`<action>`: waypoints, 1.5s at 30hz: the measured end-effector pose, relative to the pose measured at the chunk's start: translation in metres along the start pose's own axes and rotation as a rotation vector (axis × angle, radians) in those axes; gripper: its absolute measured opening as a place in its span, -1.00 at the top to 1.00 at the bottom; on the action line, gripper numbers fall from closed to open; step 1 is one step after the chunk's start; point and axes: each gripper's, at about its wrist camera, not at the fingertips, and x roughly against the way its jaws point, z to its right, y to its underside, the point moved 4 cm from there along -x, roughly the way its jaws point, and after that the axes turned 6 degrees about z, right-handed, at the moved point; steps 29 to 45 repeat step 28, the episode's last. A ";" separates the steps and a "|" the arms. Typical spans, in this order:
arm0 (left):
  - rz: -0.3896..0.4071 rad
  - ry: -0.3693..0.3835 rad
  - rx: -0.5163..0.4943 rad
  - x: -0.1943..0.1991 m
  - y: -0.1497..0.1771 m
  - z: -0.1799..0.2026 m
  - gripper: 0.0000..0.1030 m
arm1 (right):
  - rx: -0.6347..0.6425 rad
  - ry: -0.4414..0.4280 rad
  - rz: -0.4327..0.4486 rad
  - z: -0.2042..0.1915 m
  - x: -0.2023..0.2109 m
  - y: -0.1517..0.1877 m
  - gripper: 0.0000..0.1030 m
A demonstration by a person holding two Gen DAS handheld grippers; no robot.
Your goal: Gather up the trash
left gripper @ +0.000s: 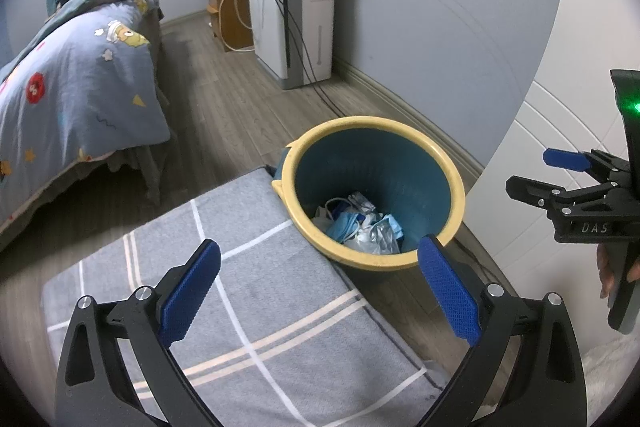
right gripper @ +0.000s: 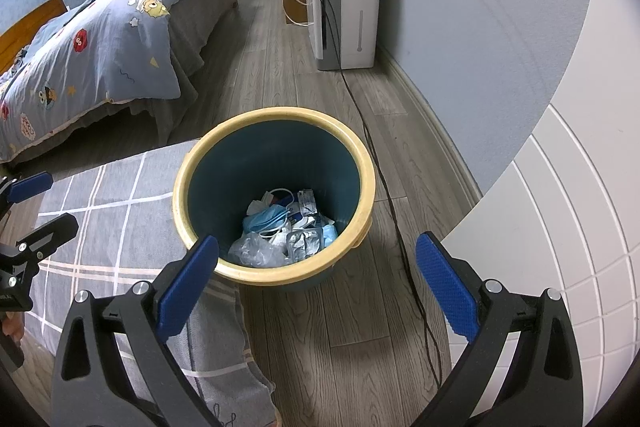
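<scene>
Both grippers hang spread and empty over the bin [right gripper: 276,195] on the floor, the trash [right gripper: 286,231] lying at its bottom, dead ahead and below the right gripper [right gripper: 316,283], the left gripper [left gripper: 320,287] further off

The bin [right gripper: 276,155] looks smooth matt plastic, cream rim, teal inside. Crinkled glossy film [right gripper: 256,251] lies among soft paper masks [right gripper: 264,221]. The floor [right gripper: 360,327] is grained wood; the mat [left gripper: 256,307] woven cloth. Tool pads [left gripper: 448,287] look rough, dimpled.

Left claw [left gripper: 320,287] and right claw [right gripper: 318,285] both wide apart, empty.
</scene>
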 end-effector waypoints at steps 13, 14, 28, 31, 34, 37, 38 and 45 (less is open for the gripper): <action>-0.001 0.002 -0.002 -0.001 0.001 0.002 -0.90 | 0.003 -0.002 -0.004 0.000 -0.001 0.001 -0.89; -0.001 0.008 -0.002 -0.001 0.001 0.003 -0.90 | 0.003 -0.002 -0.004 0.000 -0.001 0.001 -0.89; -0.002 0.026 0.057 0.017 -0.006 -0.022 -0.90 | -0.098 0.160 -0.141 0.004 -0.022 0.002 -0.89; -0.002 0.026 0.057 0.017 -0.006 -0.022 -0.90 | -0.098 0.160 -0.141 0.004 -0.022 0.002 -0.89; -0.002 0.026 0.057 0.017 -0.006 -0.022 -0.90 | -0.098 0.160 -0.141 0.004 -0.022 0.002 -0.89; -0.002 0.026 0.057 0.017 -0.006 -0.022 -0.90 | -0.098 0.160 -0.141 0.004 -0.022 0.002 -0.89; -0.002 0.026 0.057 0.017 -0.006 -0.022 -0.90 | -0.098 0.160 -0.141 0.004 -0.022 0.002 -0.89; -0.002 0.026 0.057 0.017 -0.006 -0.022 -0.90 | -0.098 0.160 -0.141 0.004 -0.022 0.002 -0.89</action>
